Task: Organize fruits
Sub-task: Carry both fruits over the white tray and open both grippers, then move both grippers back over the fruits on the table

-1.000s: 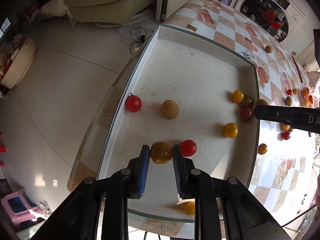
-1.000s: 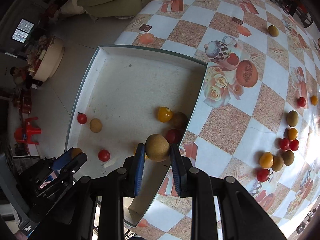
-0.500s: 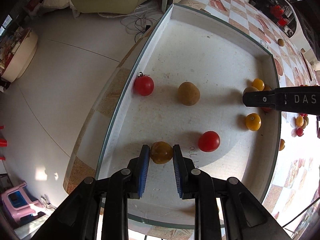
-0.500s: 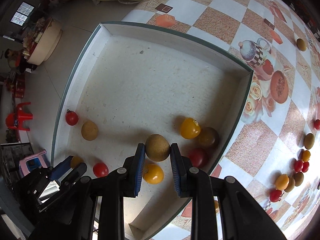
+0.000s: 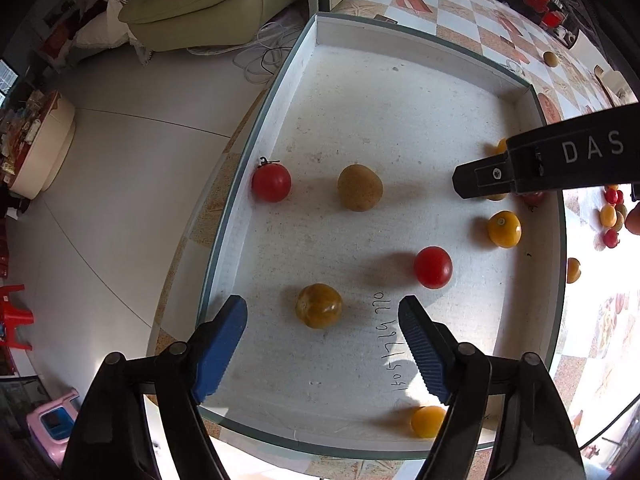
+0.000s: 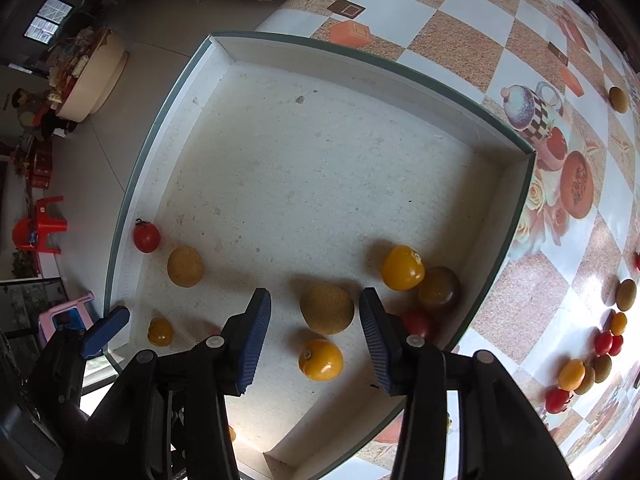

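Note:
A white shallow tray (image 5: 360,92) (image 6: 320,160) holds several small fruits. My left gripper (image 5: 322,322) is open; a brownish-yellow tomato (image 5: 319,306) lies on the tray floor between its blue pads, untouched. A red tomato (image 5: 433,267), a tan round fruit (image 5: 359,187) and a stemmed red tomato (image 5: 271,182) lie beyond. My right gripper (image 6: 315,314) is open around a tan round fruit (image 6: 327,309) resting in the tray. Yellow tomatoes (image 6: 402,267) (image 6: 321,359) and a dark one (image 6: 439,288) lie close by.
More small fruits (image 6: 588,364) lie in a cluster on the checkered tablecloth (image 6: 480,40) right of the tray. One brown fruit (image 6: 618,99) sits apart, far back. The tray's left rim runs along the table edge, with floor below. The right gripper's arm (image 5: 560,160) crosses above the tray.
Both grippers have opened and let go of their fruits, which now rest on the tray floor. Both have moved further in over the tray.

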